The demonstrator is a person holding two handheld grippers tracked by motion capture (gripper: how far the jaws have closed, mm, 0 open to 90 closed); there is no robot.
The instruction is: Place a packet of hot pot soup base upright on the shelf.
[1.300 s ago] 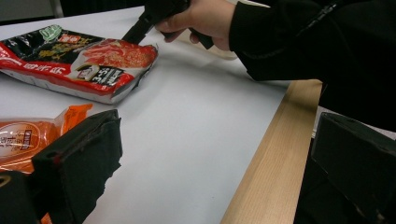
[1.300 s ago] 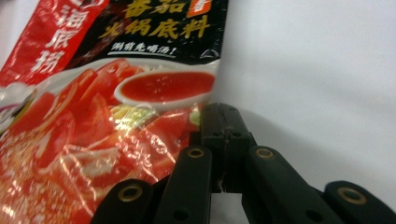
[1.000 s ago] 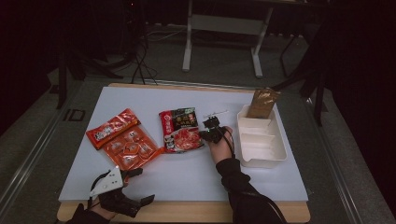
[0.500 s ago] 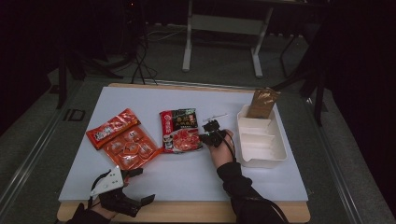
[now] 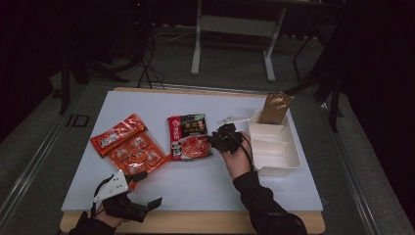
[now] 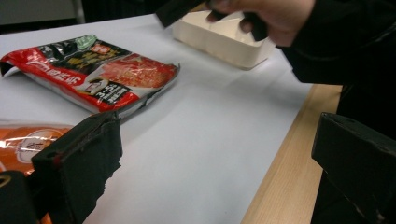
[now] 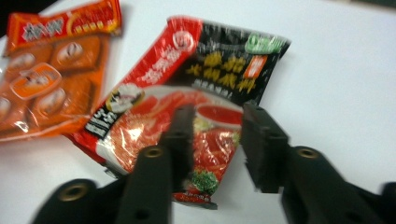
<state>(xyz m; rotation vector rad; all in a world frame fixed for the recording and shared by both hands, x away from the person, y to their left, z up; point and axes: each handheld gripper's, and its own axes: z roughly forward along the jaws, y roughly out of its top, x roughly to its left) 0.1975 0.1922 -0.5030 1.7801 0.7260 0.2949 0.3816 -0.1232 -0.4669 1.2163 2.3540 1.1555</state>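
A red and black food packet (image 5: 188, 136) (image 7: 187, 98) (image 6: 93, 72) lies flat mid-table. My right gripper (image 5: 214, 139) (image 7: 215, 135) hovers at its right edge, jaws open, with the packet's near end between and below them; I cannot tell whether they touch it. An orange snack packet (image 5: 129, 146) (image 7: 51, 65) (image 6: 23, 140) lies left of it. My left gripper (image 5: 147, 188) (image 6: 215, 154) rests open near the table's front left edge, nothing between its jaws.
A white divided tray (image 5: 274, 147) (image 6: 219, 39) stands at the right, with a brown packet (image 5: 275, 107) leaning in its far end. The wooden table edge (image 6: 280, 172) runs along the front. Table legs and cables lie on the floor beyond.
My right gripper has drifted a little nearer and lower over the red and black packet's right edge. The left gripper has stayed put.
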